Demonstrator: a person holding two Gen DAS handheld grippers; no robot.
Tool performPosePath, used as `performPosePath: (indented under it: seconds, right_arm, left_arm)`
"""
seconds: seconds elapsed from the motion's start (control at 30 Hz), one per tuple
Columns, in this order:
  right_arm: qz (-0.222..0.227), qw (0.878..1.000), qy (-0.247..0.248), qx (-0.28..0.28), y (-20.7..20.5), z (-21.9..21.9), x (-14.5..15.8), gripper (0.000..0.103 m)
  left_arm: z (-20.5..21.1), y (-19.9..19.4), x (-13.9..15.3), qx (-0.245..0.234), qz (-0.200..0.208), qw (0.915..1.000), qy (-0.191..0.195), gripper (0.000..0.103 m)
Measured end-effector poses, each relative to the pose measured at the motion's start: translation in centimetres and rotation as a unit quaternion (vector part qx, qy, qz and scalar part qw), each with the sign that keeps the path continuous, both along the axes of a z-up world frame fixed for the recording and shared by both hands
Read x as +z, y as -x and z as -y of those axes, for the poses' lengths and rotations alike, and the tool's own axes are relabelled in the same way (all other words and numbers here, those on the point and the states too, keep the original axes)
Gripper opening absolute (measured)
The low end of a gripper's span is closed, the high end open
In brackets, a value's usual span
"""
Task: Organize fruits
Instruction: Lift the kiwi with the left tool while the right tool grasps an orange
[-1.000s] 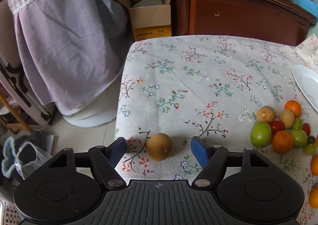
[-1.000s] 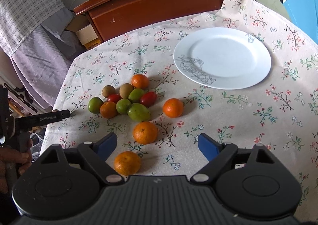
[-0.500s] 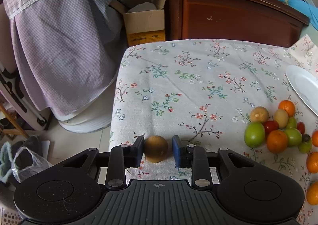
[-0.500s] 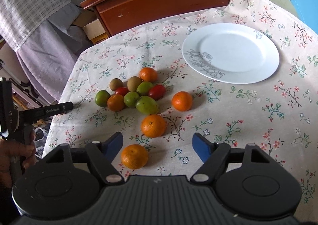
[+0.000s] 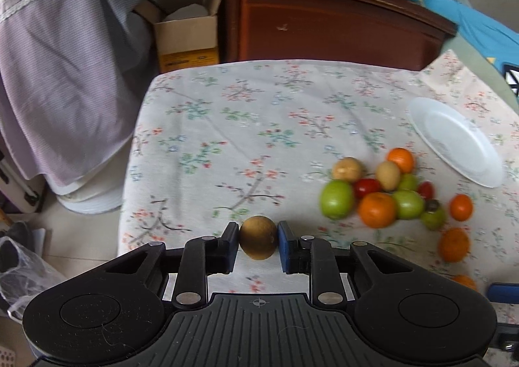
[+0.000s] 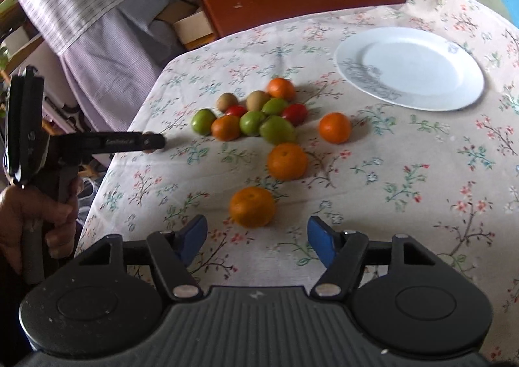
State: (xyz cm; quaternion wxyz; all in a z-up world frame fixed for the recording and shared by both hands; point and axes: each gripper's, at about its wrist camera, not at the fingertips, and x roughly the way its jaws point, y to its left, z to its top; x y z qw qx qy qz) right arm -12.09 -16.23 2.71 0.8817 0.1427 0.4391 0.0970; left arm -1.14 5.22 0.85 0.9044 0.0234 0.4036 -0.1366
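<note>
Currently left gripper (image 5: 258, 238) pinches a round brown fruit (image 5: 258, 238) over the near-left floral tablecloth (image 5: 246, 127). Right gripper (image 6: 258, 238) spread wide, nearest orange tangerine (image 6: 252, 206) just ahead; round white plate (image 6: 409, 68) far right.

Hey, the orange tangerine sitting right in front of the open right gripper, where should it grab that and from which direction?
Grip the nearest orange tangerine across its widest middle, coming straight forward and down with the right gripper. The fruit is round, stands apart from the others, and the open jaws already look wider than it, so a finger should fit down either side.
</note>
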Motion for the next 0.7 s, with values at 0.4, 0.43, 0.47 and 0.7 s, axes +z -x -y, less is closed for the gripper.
performPosePath:
  seconds: [0.4,0.43,0.47,0.7]
  right_arm:
    - [0.007,0.999,0.027,-0.017,-0.8,-0.7,-0.7,0.07]
    - [0.007,0.999,0.032,-0.018,-0.8,-0.8,-0.7,0.07]
    - [0.007,0.999,0.039,-0.018,-0.8,-0.8,-0.7,0.07]
    - [0.012,0.998,0.066,-0.005,-0.9,-1.5,-0.7,0.06]
  left_arm:
    - [2.5,1.7,0.0,-0.024,-0.013,0.9995,0.017,0.023]
    - [2.7,1.8,-0.1,-0.024,-0.015,0.9995,0.015,0.023]
    - [2.9,1.9,-0.1,-0.024,-0.016,0.9995,0.013,0.023]
    - [3.7,2.4,0.0,-0.023,-0.024,0.9994,0.008,0.023]
